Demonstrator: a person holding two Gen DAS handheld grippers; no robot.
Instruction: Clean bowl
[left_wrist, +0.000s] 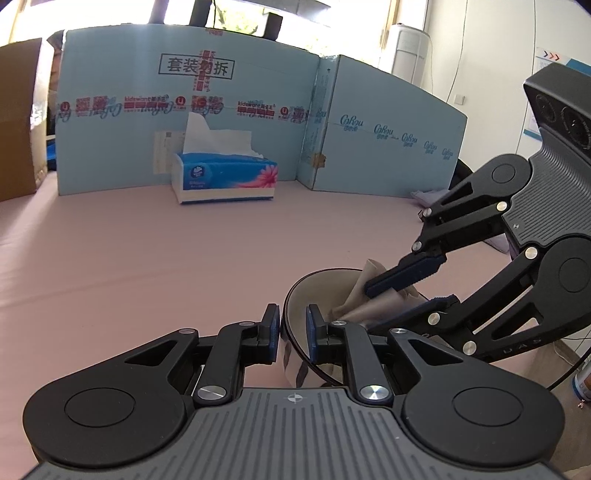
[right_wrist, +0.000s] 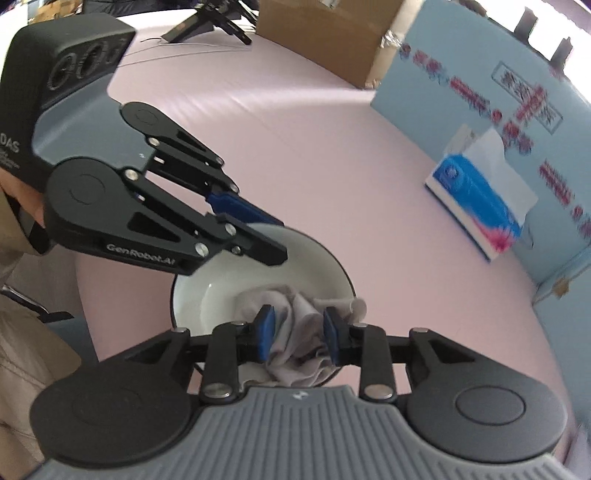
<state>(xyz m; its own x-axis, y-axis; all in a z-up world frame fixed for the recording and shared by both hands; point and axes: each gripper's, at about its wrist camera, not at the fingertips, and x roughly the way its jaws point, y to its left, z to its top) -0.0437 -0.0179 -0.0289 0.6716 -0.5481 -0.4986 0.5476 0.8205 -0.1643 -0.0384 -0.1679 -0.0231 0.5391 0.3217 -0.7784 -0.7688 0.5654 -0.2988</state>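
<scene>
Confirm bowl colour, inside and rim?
White inside, thin dark rim on the bowl; clearest in the right wrist view.

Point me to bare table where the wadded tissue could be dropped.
Free: pink table between tissue box and bowl, and left of the bowl. Crowded: the bowl, with left gripper on its rim, right gripper around tissue.

A pink-covered table (left_wrist: 147, 258) carries a white bowl (right_wrist: 207, 291) near its front edge, a blue tissue box (left_wrist: 225, 177) farther back, a folded pale-blue cardboard screen (left_wrist: 258, 122) standing behind that, and a brown carton (right_wrist: 325, 37).
</scene>
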